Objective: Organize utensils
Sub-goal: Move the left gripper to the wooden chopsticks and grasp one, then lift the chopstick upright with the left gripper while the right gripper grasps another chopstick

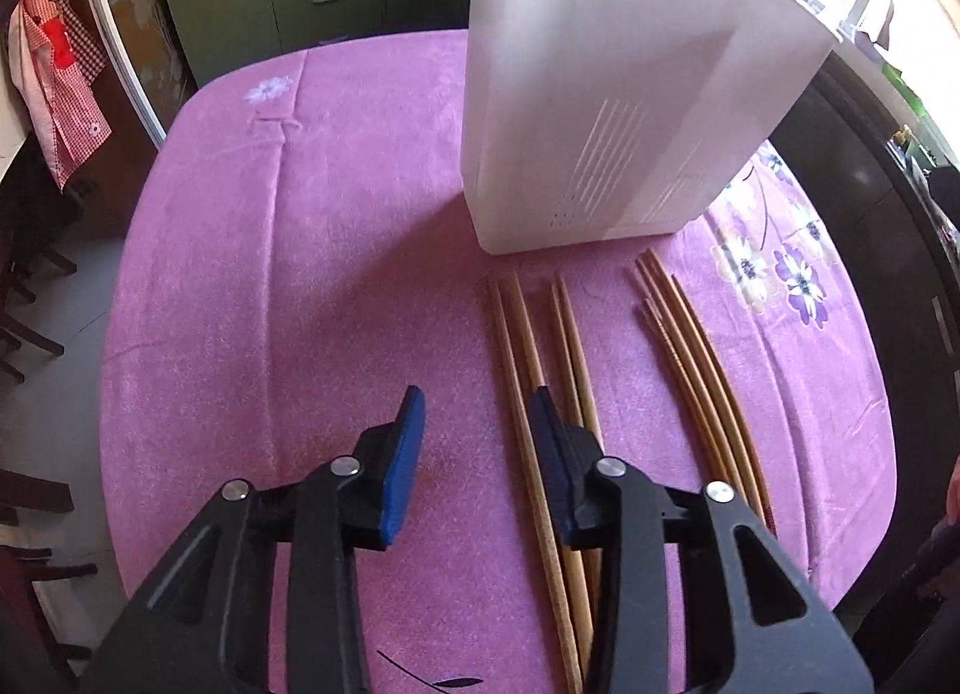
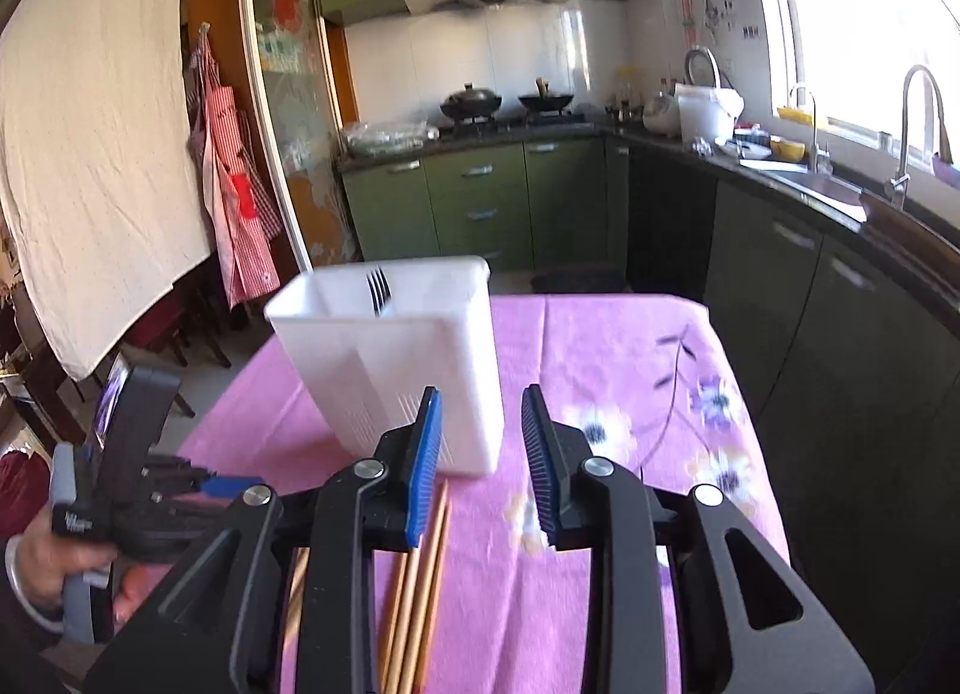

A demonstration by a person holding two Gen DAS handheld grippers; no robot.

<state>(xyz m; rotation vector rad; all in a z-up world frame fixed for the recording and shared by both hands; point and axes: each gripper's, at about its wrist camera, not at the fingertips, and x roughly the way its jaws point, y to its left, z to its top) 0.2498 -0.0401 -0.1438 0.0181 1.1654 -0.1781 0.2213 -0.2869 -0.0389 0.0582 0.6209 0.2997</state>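
Both claws hang spread and empty, left claw [image 1: 477,412] low over the chopsticks [image 1: 528,394] lying on the table [image 1: 270,274] before the white holder [image 1: 600,112], right claw [image 2: 480,424] higher, so I judge pickup pending: straddle a pair, pinch.

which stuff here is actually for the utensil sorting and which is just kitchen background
For the job: chopsticks on the cloth, white utensil holder, fork in it, left gripper, right gripper.

Background: woks, faucet, aprons.
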